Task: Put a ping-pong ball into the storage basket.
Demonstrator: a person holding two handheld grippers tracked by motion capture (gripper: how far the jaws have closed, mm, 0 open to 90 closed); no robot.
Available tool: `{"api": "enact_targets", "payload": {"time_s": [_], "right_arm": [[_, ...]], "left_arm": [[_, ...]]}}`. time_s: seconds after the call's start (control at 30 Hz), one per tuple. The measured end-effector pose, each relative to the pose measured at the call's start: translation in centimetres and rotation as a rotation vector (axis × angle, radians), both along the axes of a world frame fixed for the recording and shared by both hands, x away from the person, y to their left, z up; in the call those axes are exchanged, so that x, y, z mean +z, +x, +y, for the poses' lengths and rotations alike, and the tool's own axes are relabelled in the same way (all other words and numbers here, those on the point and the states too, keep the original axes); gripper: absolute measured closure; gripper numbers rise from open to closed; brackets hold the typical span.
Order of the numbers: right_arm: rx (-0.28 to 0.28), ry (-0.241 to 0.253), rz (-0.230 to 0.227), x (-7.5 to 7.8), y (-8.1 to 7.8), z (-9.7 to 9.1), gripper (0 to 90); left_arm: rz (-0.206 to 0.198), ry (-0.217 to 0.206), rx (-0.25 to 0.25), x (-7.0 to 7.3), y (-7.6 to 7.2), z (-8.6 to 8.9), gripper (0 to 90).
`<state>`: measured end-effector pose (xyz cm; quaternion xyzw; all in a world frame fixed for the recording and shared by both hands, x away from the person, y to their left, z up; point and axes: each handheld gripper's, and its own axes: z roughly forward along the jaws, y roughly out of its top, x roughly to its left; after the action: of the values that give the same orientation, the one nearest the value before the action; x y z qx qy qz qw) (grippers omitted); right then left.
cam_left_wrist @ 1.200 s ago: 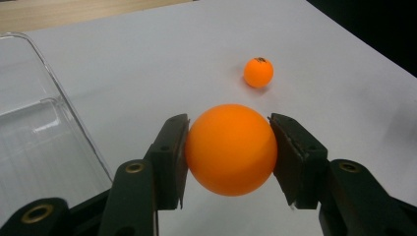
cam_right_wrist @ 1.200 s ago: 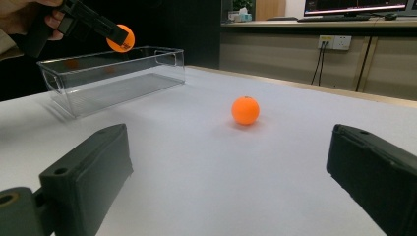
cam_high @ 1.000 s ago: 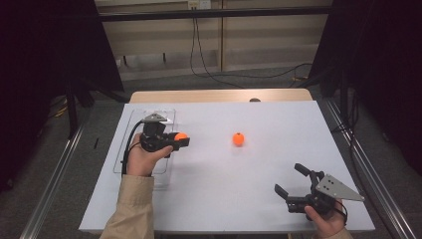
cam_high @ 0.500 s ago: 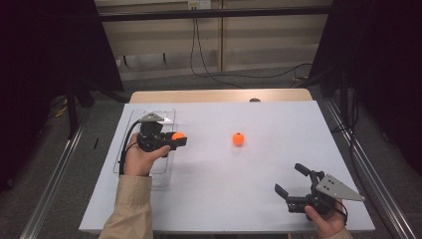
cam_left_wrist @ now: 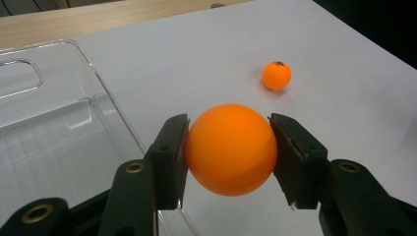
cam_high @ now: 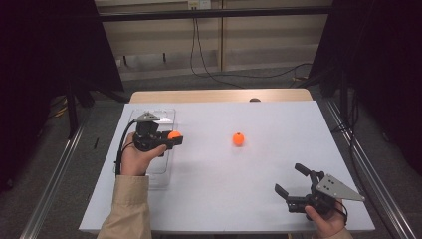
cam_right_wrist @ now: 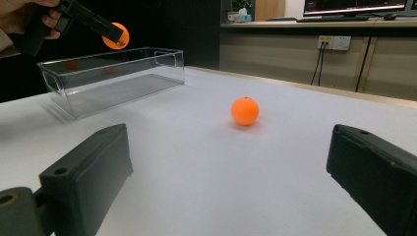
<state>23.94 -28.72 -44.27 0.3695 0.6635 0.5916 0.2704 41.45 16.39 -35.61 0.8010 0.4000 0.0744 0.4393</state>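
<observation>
Left hand-held gripper clamping one orange ball, second ball on table, one clear bin, right hand-held gripper apparently open

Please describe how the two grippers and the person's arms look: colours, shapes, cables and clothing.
Both grippers are black with two flat jaws. The left gripper trails a black cable; the right gripper carries a grey three-cornered plate. The left arm wears a beige sleeve.

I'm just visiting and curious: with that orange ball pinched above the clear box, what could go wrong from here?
The held ball is round and smooth, gripped only at its sides by the left gripper, so it might slip out. It hangs near the box rim, not clearly over the middle; released now, it could bounce off the wall onto the table. The second ball lies loose and could roll away if nudged.
</observation>
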Motion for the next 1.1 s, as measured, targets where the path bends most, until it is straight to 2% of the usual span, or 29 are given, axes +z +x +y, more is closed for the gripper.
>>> {"api": "enact_targets", "payload": {"time_s": [0.3,0.43,0.5,0.67,1.1], "right_arm": [[-0.004,0.002,0.002,0.0,0.0,-0.1,2.3],[-0.004,0.003,0.003,0.0,0.0,-0.1,2.4],[-0.004,0.003,0.002,0.0,0.0,-0.1,2.4],[-0.004,0.007,0.001,0.0,0.0,-0.1,2.4],[-0.003,0.010,0.002,0.0,0.0,-0.1,2.4]], "left_arm": [[-0.002,0.009,0.008,0.0,0.0,0.3,51.0],[0.003,0.000,0.018,-0.1,0.0,0.3,51.0],[-0.001,0.013,0.013,-0.1,0.1,0.5,51.0],[-0.005,0.004,0.024,0.0,0.1,0.6,51.0],[-0.013,0.018,0.028,0.0,0.2,1.1,51.0]]}}
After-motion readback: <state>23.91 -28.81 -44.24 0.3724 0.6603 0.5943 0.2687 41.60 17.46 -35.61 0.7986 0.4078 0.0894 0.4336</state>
